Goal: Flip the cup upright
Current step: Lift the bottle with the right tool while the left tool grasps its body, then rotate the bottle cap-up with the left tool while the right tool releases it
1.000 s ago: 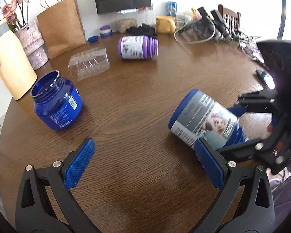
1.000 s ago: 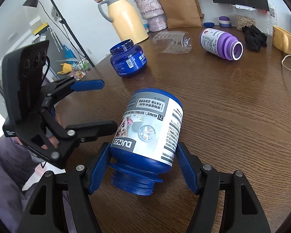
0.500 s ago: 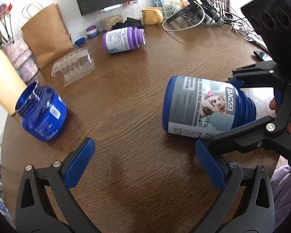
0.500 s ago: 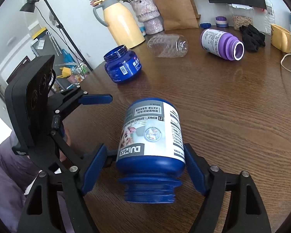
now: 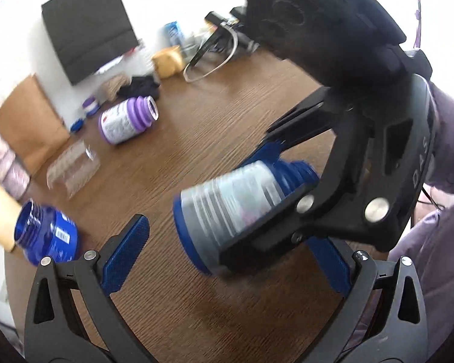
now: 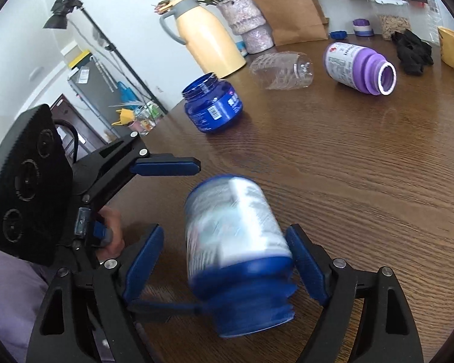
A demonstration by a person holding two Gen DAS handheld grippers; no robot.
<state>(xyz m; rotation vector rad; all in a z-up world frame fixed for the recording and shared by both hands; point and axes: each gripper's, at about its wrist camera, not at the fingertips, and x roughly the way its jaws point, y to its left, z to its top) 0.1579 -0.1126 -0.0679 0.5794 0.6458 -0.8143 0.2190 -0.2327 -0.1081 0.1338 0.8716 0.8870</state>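
A round wooden table (image 6: 363, 166) carries everything. Near its left edge a small blue jar (image 6: 212, 106) stands upright with its mouth open. Toward the far edge a clear plastic bottle (image 6: 283, 68) and a purple jar (image 6: 358, 68) lie on their sides, near each other. Along the far edge stand a yellow jug (image 6: 207, 42), a pink vase (image 6: 251, 25) of dried flowers and a brown paper bag (image 6: 287, 6). A black cloth (image 6: 411, 51) lies by the far right edge.
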